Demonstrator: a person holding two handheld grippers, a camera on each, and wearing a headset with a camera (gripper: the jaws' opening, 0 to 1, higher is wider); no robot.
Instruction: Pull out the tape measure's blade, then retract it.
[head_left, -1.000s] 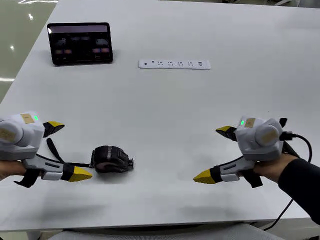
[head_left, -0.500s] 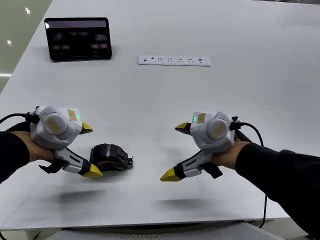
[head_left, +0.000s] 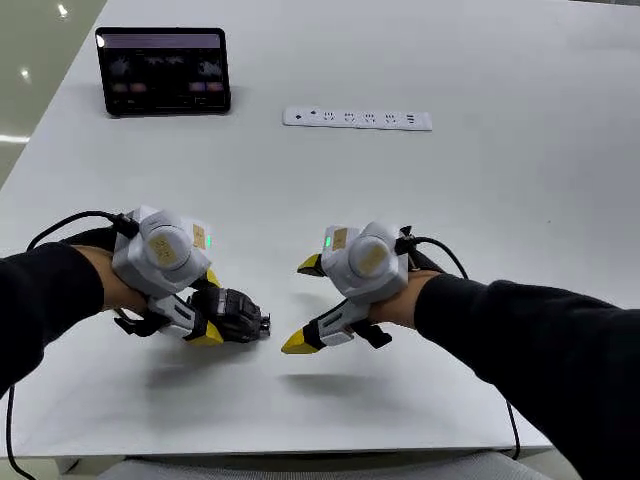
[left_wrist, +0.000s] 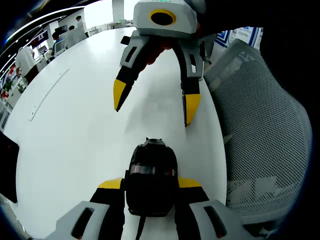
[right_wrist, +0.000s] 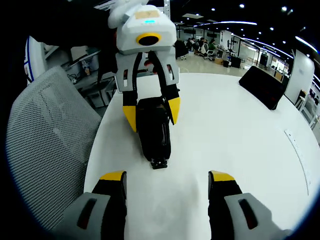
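Item 1: tablet (head_left: 165, 70), dark screen, standing at the far left edge of the white worktop (head_left: 450, 200).

Item 2: left hand-held gripper (head_left: 210, 308), low over the worktop's near left part. Its yellow-tipped jaws are closed against both sides of item 3.

Item 3: tape measure (head_left: 238, 315), black casing, resting on the worktop between the left jaws. Its hook end (right_wrist: 159, 163) points toward item 4, and the blade is not drawn out.

Item 4: right hand-held gripper (head_left: 302, 304), just right of the tape measure and apart from it. Its jaws are spread wide with nothing between them, tips aimed at the hook end.

Item 5: power strip (head_left: 357, 119), white, lying flat further back, well apart from the grippers.

Item 6: mesh chair (right_wrist: 45, 125), grey, beside the worktop's near edge.
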